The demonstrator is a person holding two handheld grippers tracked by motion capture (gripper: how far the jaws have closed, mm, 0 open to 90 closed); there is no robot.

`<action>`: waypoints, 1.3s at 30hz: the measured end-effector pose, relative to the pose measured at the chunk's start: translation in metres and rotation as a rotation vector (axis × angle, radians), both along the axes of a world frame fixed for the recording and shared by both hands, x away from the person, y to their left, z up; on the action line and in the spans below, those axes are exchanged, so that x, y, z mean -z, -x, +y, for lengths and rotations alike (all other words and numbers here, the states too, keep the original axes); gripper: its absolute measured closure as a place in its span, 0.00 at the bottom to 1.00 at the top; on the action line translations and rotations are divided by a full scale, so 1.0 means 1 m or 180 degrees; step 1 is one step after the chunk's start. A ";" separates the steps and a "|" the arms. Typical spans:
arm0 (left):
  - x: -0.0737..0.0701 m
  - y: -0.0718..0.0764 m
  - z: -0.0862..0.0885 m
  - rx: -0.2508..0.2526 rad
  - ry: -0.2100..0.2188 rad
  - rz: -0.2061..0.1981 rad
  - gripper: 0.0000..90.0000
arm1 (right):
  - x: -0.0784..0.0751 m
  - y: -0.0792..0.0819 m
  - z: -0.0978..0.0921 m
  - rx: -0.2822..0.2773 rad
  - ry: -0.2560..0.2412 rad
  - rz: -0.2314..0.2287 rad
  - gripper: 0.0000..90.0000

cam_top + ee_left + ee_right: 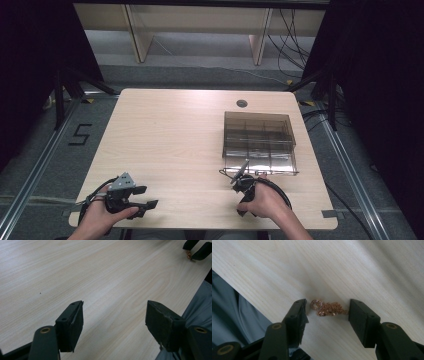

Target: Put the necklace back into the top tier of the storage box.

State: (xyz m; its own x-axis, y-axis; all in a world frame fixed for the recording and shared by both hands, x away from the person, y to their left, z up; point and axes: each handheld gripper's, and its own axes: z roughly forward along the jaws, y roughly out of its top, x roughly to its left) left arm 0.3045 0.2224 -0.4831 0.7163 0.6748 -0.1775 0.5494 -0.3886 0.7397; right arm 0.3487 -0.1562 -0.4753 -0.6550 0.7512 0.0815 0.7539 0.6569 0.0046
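A: Quick one. Your right gripper (327, 308) is low over the table (165, 135), near the front edge. Jaws are spread, and a small rose-gold chain (327, 309) with a ring at one end lies bunched on the wood between them.

B: Touching the chain?

A: The right-hand pad looks just at the chain's end; the left one stands just beside the ring, small gap. Not clamped. The chain lies flat on the wood.

B: And your left?

A: Your left gripper (113, 317) is released too, jaws wide apart with nothing between them but bare wood. In the high view it sits at the front left corner of the table (131, 196), well apart from the right gripper (243, 186).

B: Anything else on the table?

A: A smoky clear plastic organizer box (258, 142) with divided compartments, on the right half, just beyond your right hand (262, 202). Can't tell if anything's in the compartments. The left gripper view catches the right gripper's jaw tips far off at the top right, the chain a tiny copper speck (188, 255) by them.
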 end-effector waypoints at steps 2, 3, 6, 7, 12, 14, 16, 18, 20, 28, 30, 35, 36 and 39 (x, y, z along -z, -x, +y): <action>0.001 0.001 -0.001 -0.0040 0.0055 0.0003 0.34 | 0.000 0.000 0.001 0.0028 0.0031 0.0019 0.53; 0.000 0.000 0.000 0.0004 -0.0008 0.0001 0.34 | 0.000 0.000 0.001 0.0045 0.0007 0.0019 0.52; 0.000 0.000 0.000 -0.0003 0.0004 -0.0002 0.34 | 0.000 0.001 0.004 0.0083 0.0039 0.0025 0.53; 0.000 0.000 0.000 -0.0003 0.0000 -0.0005 0.34 | 0.000 0.002 0.004 0.0055 0.0054 0.0012 0.54; 0.000 0.001 -0.002 -0.0053 0.0066 0.0009 0.34 | -0.001 0.007 0.011 -0.0020 0.0232 -0.0030 0.63; 0.000 0.001 -0.002 -0.0072 0.0074 0.0027 0.34 | -0.001 0.007 0.013 -0.0050 0.0258 -0.0035 0.65; 0.000 0.001 -0.001 -0.0072 0.0035 0.0025 0.34 | 0.001 0.008 0.013 -0.0302 0.0311 -0.0174 0.74; 0.000 0.001 -0.001 -0.0073 0.0036 0.0026 0.34 | 0.001 0.008 0.014 -0.0380 0.0297 -0.0167 0.78; 0.000 0.001 -0.002 -0.0061 0.0095 0.0022 0.34 | 0.001 0.010 0.016 -0.0322 0.0289 -0.0138 0.81; 0.000 0.001 -0.002 -0.0064 0.0060 0.0025 0.34 | 0.000 0.006 0.014 -0.0204 0.0210 0.0005 0.96; 0.001 0.001 -0.002 -0.0064 0.0090 0.0024 0.34 | 0.000 0.006 0.014 -0.0204 0.0203 0.0021 0.96; 0.000 0.000 0.001 0.0005 -0.0014 -0.0007 0.34 | -0.001 0.008 0.014 -0.0140 0.0169 0.0079 0.97; 0.000 0.000 0.000 -0.0004 -0.0004 -0.0006 0.34 | -0.002 0.009 0.015 -0.0103 0.0193 0.0058 0.97; 0.000 0.000 0.000 -0.0003 -0.0003 -0.0006 0.34 | -0.003 0.009 0.013 -0.0126 0.0125 0.0048 0.97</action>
